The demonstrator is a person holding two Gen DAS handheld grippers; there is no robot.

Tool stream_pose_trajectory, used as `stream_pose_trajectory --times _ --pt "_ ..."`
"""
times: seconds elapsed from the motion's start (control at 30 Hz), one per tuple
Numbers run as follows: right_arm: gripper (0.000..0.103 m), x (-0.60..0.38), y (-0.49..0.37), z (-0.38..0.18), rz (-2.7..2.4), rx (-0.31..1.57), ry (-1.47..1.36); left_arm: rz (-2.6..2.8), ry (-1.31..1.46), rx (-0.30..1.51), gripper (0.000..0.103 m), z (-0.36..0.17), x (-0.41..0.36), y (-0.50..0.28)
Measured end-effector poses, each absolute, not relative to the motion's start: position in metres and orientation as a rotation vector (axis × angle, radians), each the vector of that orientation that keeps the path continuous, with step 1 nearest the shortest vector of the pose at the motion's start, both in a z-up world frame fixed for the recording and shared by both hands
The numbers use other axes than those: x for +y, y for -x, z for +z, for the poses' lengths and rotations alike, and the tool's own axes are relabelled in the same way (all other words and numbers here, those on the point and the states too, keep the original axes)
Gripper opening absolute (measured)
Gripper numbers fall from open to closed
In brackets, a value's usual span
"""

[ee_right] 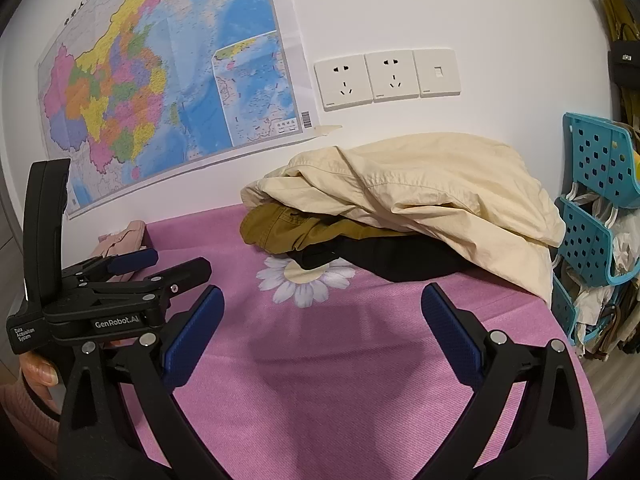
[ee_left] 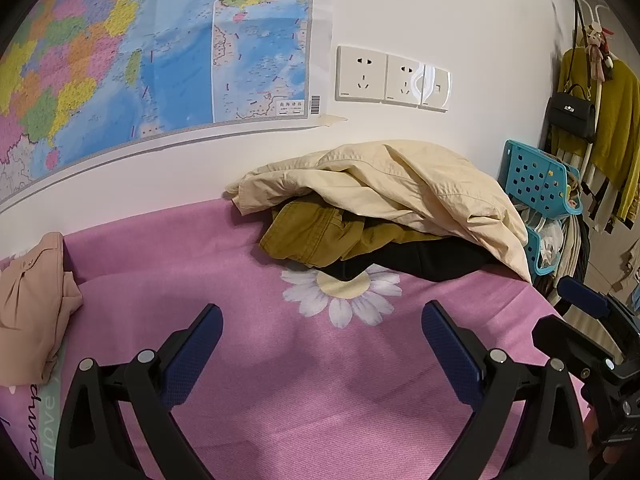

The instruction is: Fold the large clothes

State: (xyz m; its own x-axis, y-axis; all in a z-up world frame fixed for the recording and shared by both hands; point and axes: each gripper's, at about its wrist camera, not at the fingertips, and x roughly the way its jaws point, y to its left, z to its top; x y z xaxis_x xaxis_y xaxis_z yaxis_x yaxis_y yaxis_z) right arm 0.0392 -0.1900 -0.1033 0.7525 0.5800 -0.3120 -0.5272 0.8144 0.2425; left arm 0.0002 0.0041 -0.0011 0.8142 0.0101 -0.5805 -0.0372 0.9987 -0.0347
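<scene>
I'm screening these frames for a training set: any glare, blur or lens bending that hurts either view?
Left wrist view: glare streaks across the wall sockets, and the map edge bows strongly from the fisheye lens. Right wrist view: no glare on the sockets, the far right edge smears, and soft shadows fall on the pink cover. The clothes pile is sharp in both.

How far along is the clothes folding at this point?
Done: possibly the pink garment at the left, though its fold is unclear. In hand: nothing; the left tongs and right tongs are open over the bare pink cover. Left: the heaped cream jacket, olive garment and black garment.
</scene>
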Motion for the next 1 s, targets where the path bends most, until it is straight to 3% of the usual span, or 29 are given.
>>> stream_pose_trajectory --times 1.0 --pt "0.097 -0.192 -0.052 -0.096 0.604 0.378 -0.134 0.02 0.057 0.644 0.096 -0.002 0.004 -0.011"
